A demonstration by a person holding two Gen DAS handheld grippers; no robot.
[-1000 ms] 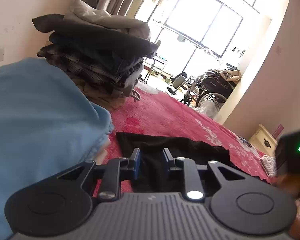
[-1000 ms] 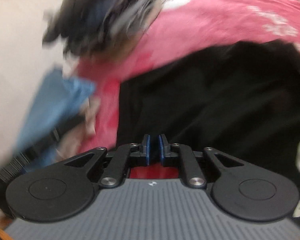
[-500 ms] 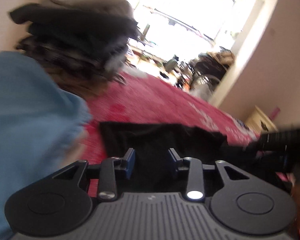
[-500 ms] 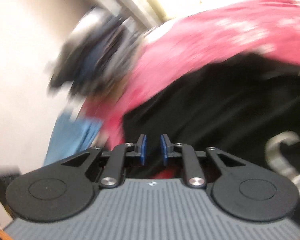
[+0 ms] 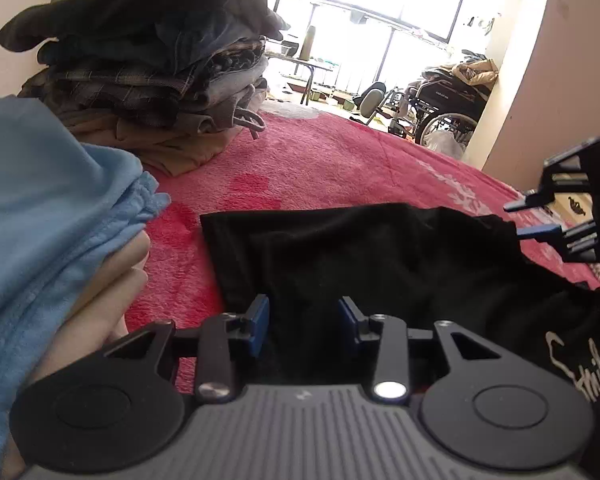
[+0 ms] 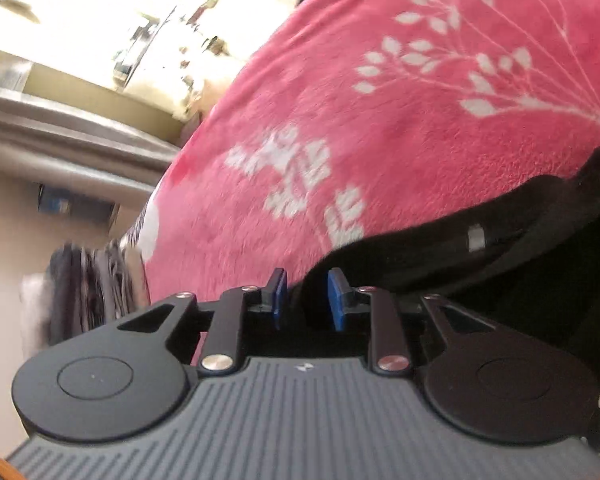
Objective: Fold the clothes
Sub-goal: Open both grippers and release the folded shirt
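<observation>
1. Black garment [image 5: 372, 256] lies spread on the red floral blanket [image 5: 320, 168], its top edge folded straight, creased toward the right.
2. White script print [image 5: 588, 372] at the garment's right edge, cut off by the frame; unreadable. Small grey tag [image 6: 476, 238] at its edge, blank.
3. Left gripper [image 5: 303, 322]: jaws apart over the black cloth, nothing pinched.
4. Right gripper [image 6: 305, 300]: jaws opening, garment edge between them, pads not pressing.
5. Stack of folded clothes [image 5: 152, 60] and light blue fleece [image 5: 48, 200] on the left; right wrist view blurred.
</observation>
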